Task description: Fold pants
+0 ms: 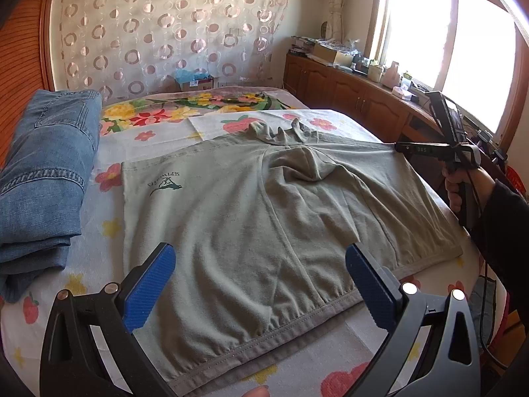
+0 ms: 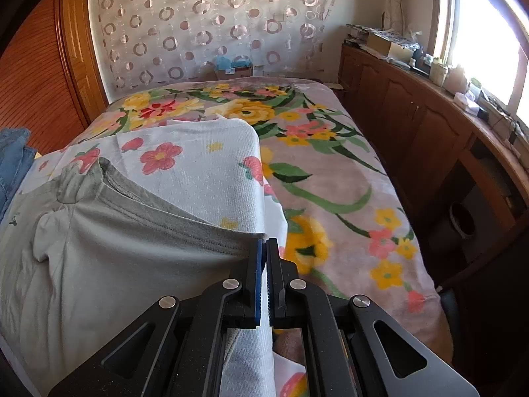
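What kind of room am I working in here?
Most likely a home bedroom: the pants lie on a bed with a floral blanket, beside wooden cabinets under a window.

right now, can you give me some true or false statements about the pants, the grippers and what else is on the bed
1. The left gripper is open above the waistband of the grey pants. True.
2. The right gripper is open and holds nothing. False: it is shut on a corner of the grey pants.
3. Folded blue jeans lie beside the grey pants. True.
4. The grey pants lie on a bare wooden floor. False: they lie on a flowered white cloth on the bed.
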A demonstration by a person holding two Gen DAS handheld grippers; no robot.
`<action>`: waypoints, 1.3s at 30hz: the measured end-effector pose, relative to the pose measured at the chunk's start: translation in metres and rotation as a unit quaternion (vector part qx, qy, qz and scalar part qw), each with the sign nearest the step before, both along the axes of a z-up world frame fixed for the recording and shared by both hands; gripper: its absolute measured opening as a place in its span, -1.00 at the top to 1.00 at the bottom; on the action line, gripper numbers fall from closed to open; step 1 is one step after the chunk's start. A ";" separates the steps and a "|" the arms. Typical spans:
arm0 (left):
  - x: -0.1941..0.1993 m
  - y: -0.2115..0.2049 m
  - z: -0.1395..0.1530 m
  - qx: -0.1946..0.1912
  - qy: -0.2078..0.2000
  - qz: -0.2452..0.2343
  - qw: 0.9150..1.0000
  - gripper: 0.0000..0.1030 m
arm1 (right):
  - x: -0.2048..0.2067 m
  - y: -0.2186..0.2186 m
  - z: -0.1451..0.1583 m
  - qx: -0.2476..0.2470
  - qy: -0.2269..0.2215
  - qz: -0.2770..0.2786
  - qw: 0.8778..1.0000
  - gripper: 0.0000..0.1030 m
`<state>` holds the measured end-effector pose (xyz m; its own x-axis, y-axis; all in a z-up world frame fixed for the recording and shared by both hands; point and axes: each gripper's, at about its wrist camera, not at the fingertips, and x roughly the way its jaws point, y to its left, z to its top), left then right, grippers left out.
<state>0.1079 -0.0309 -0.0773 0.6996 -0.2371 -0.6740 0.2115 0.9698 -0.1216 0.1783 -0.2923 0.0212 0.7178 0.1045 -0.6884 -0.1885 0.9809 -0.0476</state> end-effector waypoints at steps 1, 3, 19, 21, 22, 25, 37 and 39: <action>-0.001 0.001 0.000 -0.002 0.000 0.000 1.000 -1.00 | 0.001 -0.001 0.004 -0.006 -0.007 -0.004 1.000 0.96; -0.002 0.003 0.001 -0.004 0.000 0.001 1.000 -1.00 | 0.004 0.002 0.004 -0.010 -0.008 -0.008 1.000 0.96; -0.021 0.034 0.003 -0.010 0.000 0.026 1.000 -0.99 | -0.044 0.016 0.019 0.046 -0.031 0.078 0.995 0.29; -0.026 0.040 -0.001 -0.013 0.006 0.031 0.999 -0.90 | -0.069 0.022 0.017 0.049 -0.034 0.104 0.993 0.21; -0.028 0.042 -0.002 -0.012 0.010 0.033 0.999 -0.88 | -0.080 0.024 0.015 0.051 -0.037 0.114 0.991 0.21; -0.034 0.050 -0.010 -0.014 0.017 0.040 0.999 -0.80 | -0.108 0.030 0.009 0.055 -0.038 0.133 0.989 0.20; -0.056 0.072 -0.028 -0.024 0.039 0.056 0.997 -0.59 | -0.157 0.021 -0.020 0.059 -0.041 0.150 0.986 0.20; -0.058 0.074 -0.029 -0.026 0.039 0.058 0.997 -0.59 | -0.162 0.021 -0.019 0.057 -0.040 0.151 0.986 0.20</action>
